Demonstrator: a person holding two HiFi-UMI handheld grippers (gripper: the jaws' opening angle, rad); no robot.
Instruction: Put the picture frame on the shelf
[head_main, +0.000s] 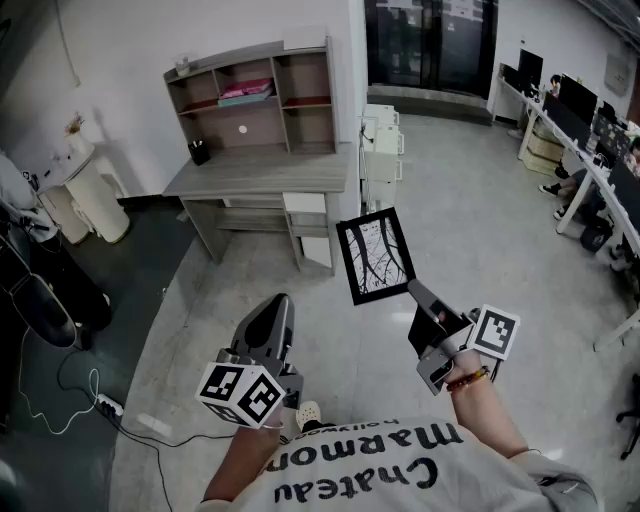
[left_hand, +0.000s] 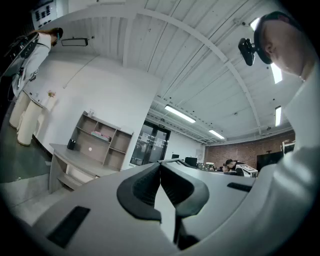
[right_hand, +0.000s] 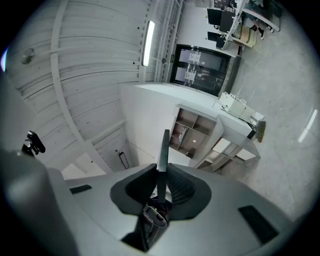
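jaws of right gripper (head_main: 414, 291) clamped on picture frame (head_main: 376, 256), edge-on in that gripper's view; left gripper (head_main: 279, 303) closed, empty

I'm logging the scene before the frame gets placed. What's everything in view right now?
picture frame: one, black border around a white branch print, in the air above the floor, held at a lower corner
shelf unit: one, grey-brown, on the desk by the white wall
desk: one, grey, under the shelf unit
pink stack: one, in a middle shelf compartment
cup: one, black, on the desk's left side
power strip: one, white, on the floor at left
left gripper: one, grey, jaws shut, empty
right gripper: one, grey, shut on the picture frame
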